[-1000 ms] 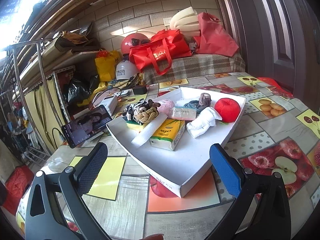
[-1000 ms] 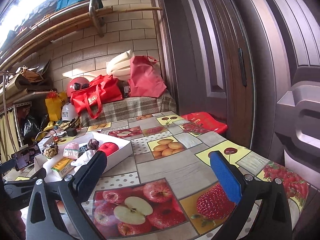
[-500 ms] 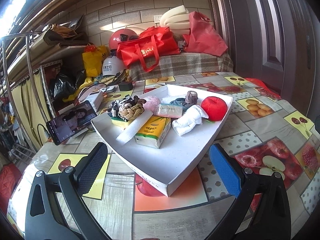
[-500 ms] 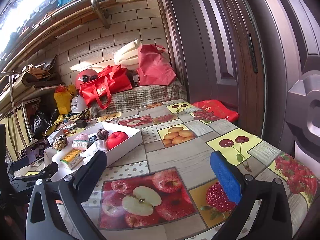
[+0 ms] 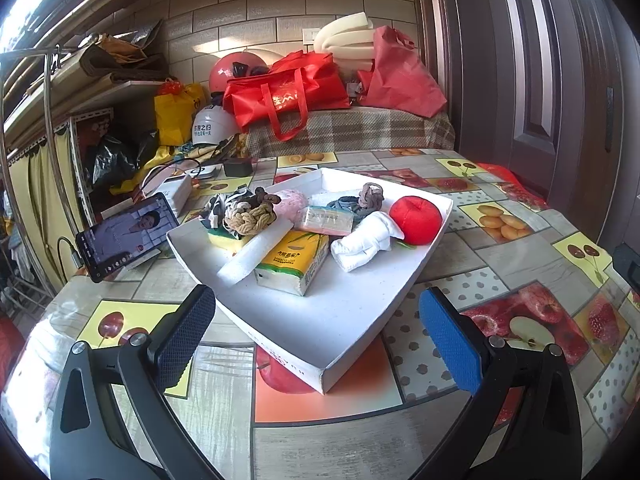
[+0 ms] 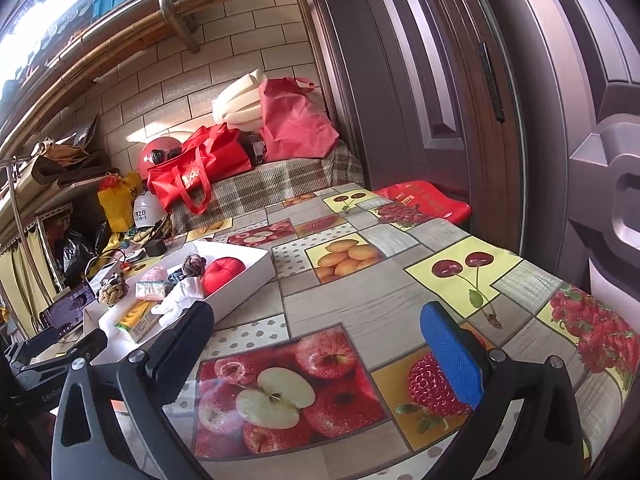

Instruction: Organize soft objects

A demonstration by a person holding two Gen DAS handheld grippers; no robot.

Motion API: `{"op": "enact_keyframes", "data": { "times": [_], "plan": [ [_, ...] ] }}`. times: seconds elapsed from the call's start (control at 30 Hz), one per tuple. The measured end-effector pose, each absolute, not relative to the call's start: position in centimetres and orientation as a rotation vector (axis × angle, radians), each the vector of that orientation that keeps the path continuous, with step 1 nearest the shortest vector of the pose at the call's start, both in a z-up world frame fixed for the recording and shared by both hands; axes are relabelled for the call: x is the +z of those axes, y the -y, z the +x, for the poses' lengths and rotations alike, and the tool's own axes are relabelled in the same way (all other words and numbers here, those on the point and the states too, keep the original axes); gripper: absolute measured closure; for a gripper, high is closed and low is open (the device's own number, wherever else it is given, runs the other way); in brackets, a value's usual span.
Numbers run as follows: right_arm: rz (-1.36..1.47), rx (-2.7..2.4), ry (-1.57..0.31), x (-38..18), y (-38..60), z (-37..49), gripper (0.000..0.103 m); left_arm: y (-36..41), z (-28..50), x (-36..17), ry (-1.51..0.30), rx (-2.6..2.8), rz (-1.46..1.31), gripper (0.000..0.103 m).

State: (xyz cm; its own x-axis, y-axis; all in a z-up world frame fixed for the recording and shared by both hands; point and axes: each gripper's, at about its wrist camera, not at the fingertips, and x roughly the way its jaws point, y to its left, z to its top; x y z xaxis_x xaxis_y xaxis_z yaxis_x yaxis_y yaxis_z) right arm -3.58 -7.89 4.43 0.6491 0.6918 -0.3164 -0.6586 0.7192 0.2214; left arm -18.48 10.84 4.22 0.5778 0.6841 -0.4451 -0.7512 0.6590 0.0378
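A: Left claw (image 5: 316, 332) is spread wide and holding nothing, hovering over the near corner of the white tray (image 5: 320, 320), black pad at 8 o'clock, blue pad at 4 o'clock.

B: And the right claw (image 6: 316, 336)?

A: Spread wide as well, empty, poised above the fruit-print desk (image 6: 380, 304). From there the tray sits out at 10 o'clock.

B: What's in the tray?

A: All the soft things, bunched in its far half. Straight ahead at 12 o'clock from the left claw is a yellow tissue pack (image 5: 294, 258), with a white foam stick (image 5: 256, 252) leaning against its left side. A rolled white cloth (image 5: 366, 240) lies just right of the pack, and the red plush apple (image 5: 416, 214) touches that cloth at 1 o'clock.

B: Further back?

A: A braided rope knot (image 5: 250, 216) sits on a yellow sponge (image 5: 228, 238) at 11 o'clock, a pink puff (image 5: 292, 202) is behind it, and a small wrapped pack (image 5: 326, 220) rests on top of the tissue pack. A grey knot (image 5: 370, 194) sits at the far edge.

B: Outside the tray?

A: A phone (image 5: 126, 236) with its screen lit stands propped on the desk at 10 o'clock.
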Motion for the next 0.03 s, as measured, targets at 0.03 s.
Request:
{"op": "enact_keyframes", "data": {
  "times": [0.03],
  "plan": [
    [0.084, 0.767, -0.387, 4.49, 7.89, -3.79, 0.000, -10.86, -18.47, 4.24, -0.450, 0.842, -0.162, 0.000]
  ]
}}
